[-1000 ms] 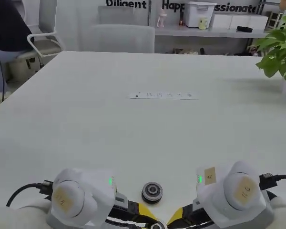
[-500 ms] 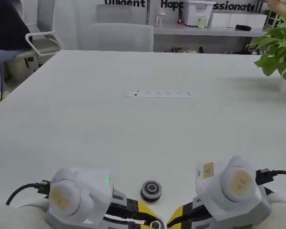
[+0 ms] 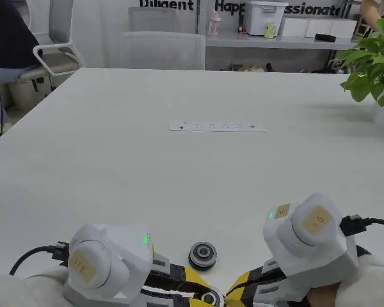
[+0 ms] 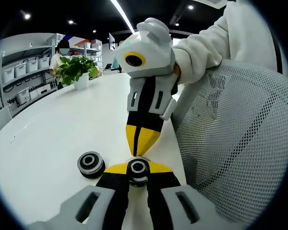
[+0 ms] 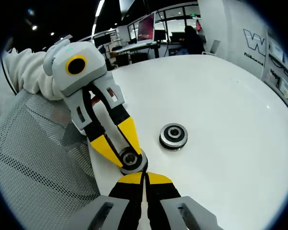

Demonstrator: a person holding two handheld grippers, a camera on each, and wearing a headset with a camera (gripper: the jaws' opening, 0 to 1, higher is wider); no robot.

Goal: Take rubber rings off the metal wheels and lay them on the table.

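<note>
Table (image 3: 192,173): white, broad, smooth top, carrying all the work. Left tool (image 4: 137,166): at the table's near edge, jaws closed on a metal wheel, one yellow tip on each side of it. Right tool (image 5: 144,177): facing the left one at the same edge, jaws drawn together to a thin slit, tips touching that wheel's rim; whether they pinch any rubber cannot be told. Held wheel (image 5: 130,159): small bright metal disc with a dark hub, at mid near edge, just off or on the surface. Loose wheel (image 3: 203,254): same pattern, lying flat just in from the near edge, beside the held one and apart from both tools. Rubber ring (image 5: 173,146): dark band seated round each wheel's rim, both apparently in place. Handling, as judged: wheels stiff, dense for their size and slick on the faces, so best clamped across the flat faces or hub; rings soft, stretchy and grippy, best nipped at the outer edge and rolled off sideways while the wheel is held fast, since an unsecured wheel would likely slide on the table.
</note>
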